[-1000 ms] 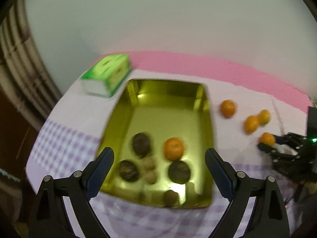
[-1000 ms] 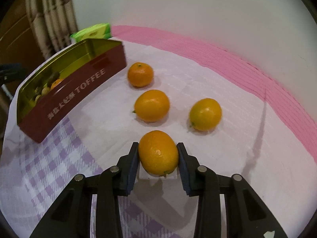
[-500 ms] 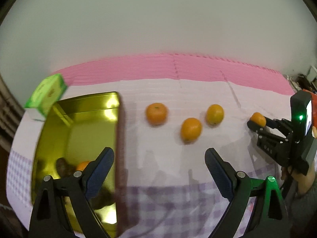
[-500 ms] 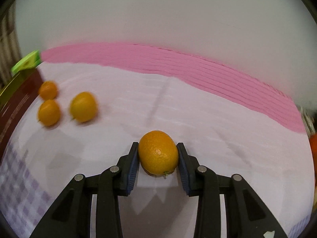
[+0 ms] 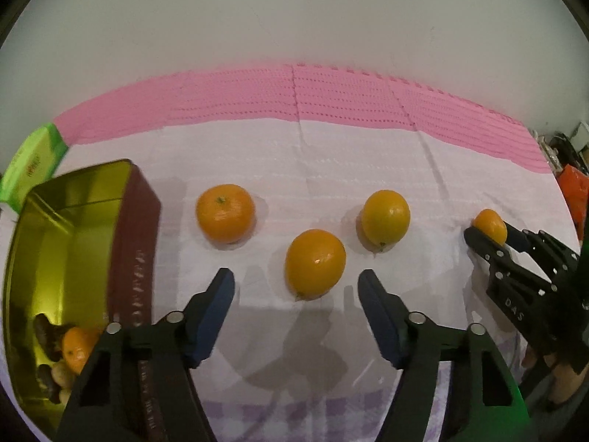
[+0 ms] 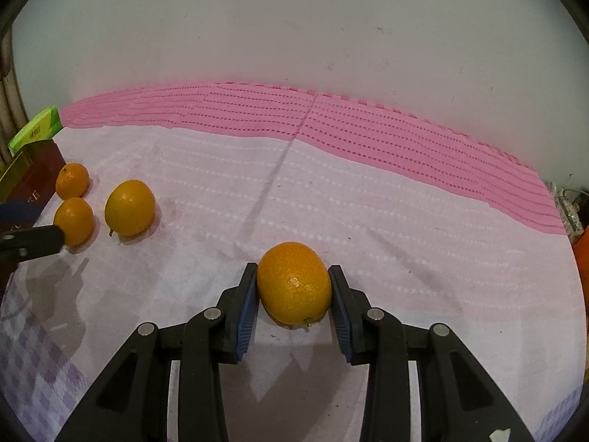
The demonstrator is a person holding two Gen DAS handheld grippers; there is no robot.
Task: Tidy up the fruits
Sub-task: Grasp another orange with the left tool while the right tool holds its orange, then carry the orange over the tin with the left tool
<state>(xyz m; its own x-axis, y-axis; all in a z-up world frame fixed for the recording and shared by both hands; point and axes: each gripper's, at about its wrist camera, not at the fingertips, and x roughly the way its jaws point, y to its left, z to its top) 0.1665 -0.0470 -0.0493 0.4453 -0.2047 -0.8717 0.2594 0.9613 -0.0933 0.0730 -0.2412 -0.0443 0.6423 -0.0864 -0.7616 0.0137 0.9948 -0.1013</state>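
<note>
Gripping an orange, the right tongs read "DAS".

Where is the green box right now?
The green box sits at the far left edge of the left wrist view, just behind the gold tin, near the pink strip along the wall.

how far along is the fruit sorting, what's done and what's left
Partly done: one orange fruit already lies in the gold-lined toffee tin among darker items. In hand: the right gripper is shut on an oval orange citrus. Left: three loose oranges on the white cloth; the open left gripper faces the nearest orange.
</note>
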